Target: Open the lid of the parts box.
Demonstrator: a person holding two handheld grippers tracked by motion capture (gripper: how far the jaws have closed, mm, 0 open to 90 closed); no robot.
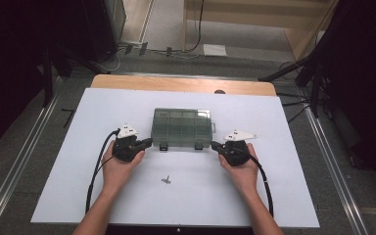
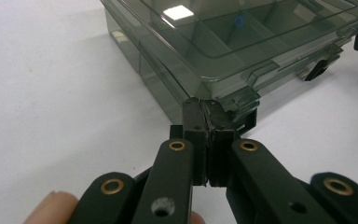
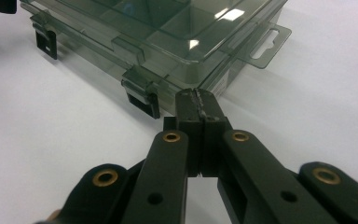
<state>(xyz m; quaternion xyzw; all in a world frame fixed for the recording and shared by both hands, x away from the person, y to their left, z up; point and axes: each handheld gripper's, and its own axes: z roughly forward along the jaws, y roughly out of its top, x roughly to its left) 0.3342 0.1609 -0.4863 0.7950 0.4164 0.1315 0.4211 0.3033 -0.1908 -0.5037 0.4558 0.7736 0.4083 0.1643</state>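
Bracing the smoky clear compartment box (image 1: 181,127) mid-table, the left gripper (image 1: 148,142) and right gripper (image 1: 214,144) press its near corners, both fully closed, holding nothing; I'd keep both pushes even so it doesn't skew while working the 2 latches (image 3: 141,97)

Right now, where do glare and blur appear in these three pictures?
Left gripper view: bright glare patch on the box lid, nearest jaw links soft. Right gripper view: two glints on the lid, foreground links blurred. High view: white table evenly lit, surroundings dark.
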